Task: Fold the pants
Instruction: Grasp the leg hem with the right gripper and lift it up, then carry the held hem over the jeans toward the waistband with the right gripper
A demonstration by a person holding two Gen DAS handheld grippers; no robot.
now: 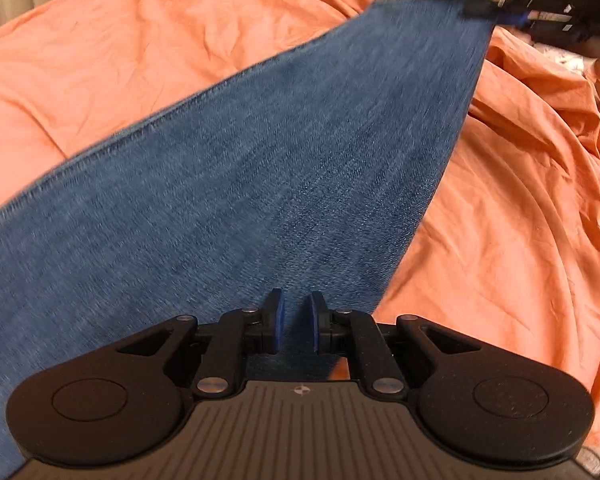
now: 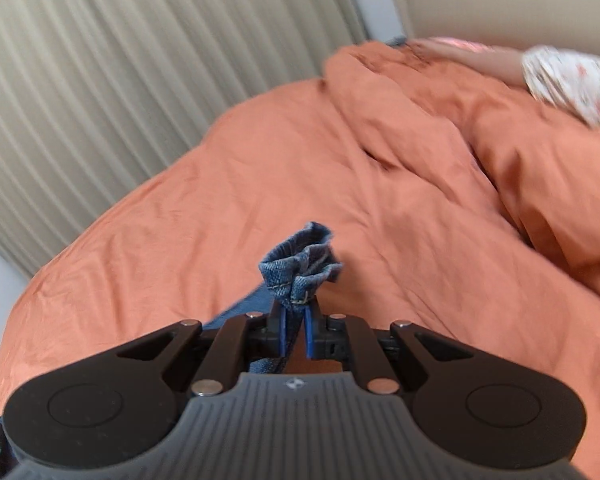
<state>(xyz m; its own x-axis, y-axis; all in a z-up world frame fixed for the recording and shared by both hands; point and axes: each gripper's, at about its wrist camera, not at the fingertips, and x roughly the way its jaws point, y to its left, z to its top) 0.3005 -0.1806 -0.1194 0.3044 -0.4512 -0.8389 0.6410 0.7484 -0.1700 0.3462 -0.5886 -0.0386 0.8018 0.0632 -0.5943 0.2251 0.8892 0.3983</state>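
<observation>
the pants [image 1: 260,184], blue denim, hang stretched in the air above an orange bedcover [image 1: 520,240], held at two places. in the left wrist view a broad panel of the denim runs from the lower left up toward the upper right, its stitched side seam along the upper edge and its hem at the far top, where the right gripper [image 1: 480,10] pinches a corner of it; that far gripper is blurred, so only its dark body and a hint of blue pad can be made out. close to the camera, the left gripper [image 1: 296,322] has its two blue-padded fingers [image 1: 277,320] standing a little apart, with the denim filling the gap between them; the cloth runs down between the fingers, but i cannot tell whether the pads actually press on it or merely stand at its sides. in the right wrist view the right gripper [image 2: 296,330] is pressed together on a bunched wad of hem [image 2: 304,268], the crumpled folds and tan stitching sticking out just past the fingertips, while more denim trails down and to the left beneath the fingers. the orange bedcover [image 2: 260,184] lies rumpled under everything, heaped into a thick fold toward the upper right. beyond the bed stands a pale pleated curtain [image 2: 120,80], and at the upper right edge a floral-printed fabric [image 2: 572,80] lies beside the heaped cover, blurred.
</observation>
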